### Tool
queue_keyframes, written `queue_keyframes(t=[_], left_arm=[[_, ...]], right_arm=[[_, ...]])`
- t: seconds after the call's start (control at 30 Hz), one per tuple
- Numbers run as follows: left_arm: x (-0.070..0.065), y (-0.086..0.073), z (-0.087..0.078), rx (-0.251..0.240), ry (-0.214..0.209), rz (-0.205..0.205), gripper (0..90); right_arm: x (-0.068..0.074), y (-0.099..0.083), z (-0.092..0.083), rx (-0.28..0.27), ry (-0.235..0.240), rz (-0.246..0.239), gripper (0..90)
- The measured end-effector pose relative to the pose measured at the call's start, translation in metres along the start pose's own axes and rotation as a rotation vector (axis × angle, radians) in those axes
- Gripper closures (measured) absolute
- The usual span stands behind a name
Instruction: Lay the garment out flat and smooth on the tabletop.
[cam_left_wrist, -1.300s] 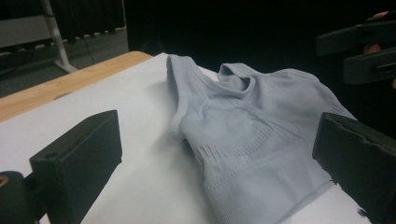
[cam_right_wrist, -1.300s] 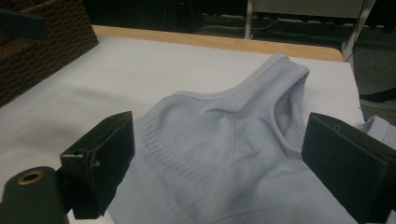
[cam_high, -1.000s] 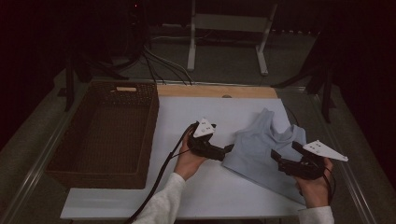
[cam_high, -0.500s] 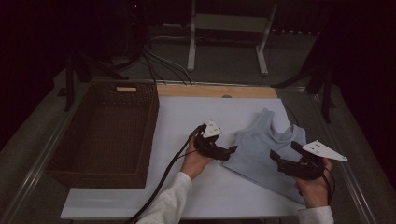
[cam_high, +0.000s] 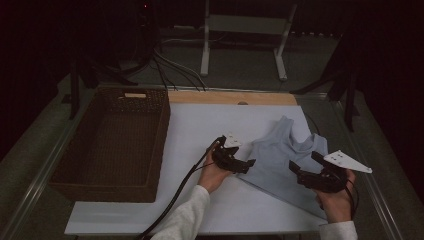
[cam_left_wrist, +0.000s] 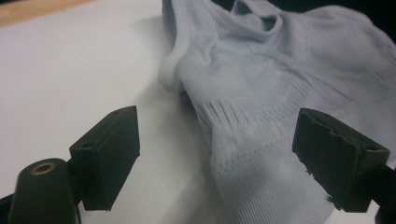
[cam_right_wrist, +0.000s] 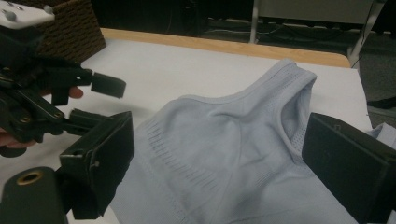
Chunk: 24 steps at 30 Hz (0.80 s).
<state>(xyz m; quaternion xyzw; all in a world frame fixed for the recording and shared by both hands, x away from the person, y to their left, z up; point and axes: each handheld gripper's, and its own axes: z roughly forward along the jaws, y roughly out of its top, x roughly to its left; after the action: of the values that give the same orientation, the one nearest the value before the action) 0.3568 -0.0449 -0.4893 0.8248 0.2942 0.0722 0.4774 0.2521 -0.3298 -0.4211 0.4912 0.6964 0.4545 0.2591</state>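
Dark room, grey floor, white metal stand, trailing cables

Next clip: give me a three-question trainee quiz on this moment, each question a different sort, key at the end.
1. True or false: the garment lies inside the basket.
2. Which gripper has its jaws straddling the garment's hem? A left gripper B right gripper C both
3. Fill in: the basket stands to the ___ of the garment in the high view.

Key: 1 false; 2 C; 3 left.
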Motion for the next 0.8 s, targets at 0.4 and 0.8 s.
queue_keyframes(t=[0.4, 0.8], left_arm=[[-0.011, -0.003, 0.023, 0.077, -0.031, -0.015, 27.8], [-0.014, 0.004, 0.023, 0.110, -0.096, -0.053, 79.2]], right_arm=[[0.001, 0.001, -0.001, -0.002, -0.007, -0.012, 9.6], [0.001, 0.001, -0.002, -0.003, -0.009, -0.013, 9.7]])
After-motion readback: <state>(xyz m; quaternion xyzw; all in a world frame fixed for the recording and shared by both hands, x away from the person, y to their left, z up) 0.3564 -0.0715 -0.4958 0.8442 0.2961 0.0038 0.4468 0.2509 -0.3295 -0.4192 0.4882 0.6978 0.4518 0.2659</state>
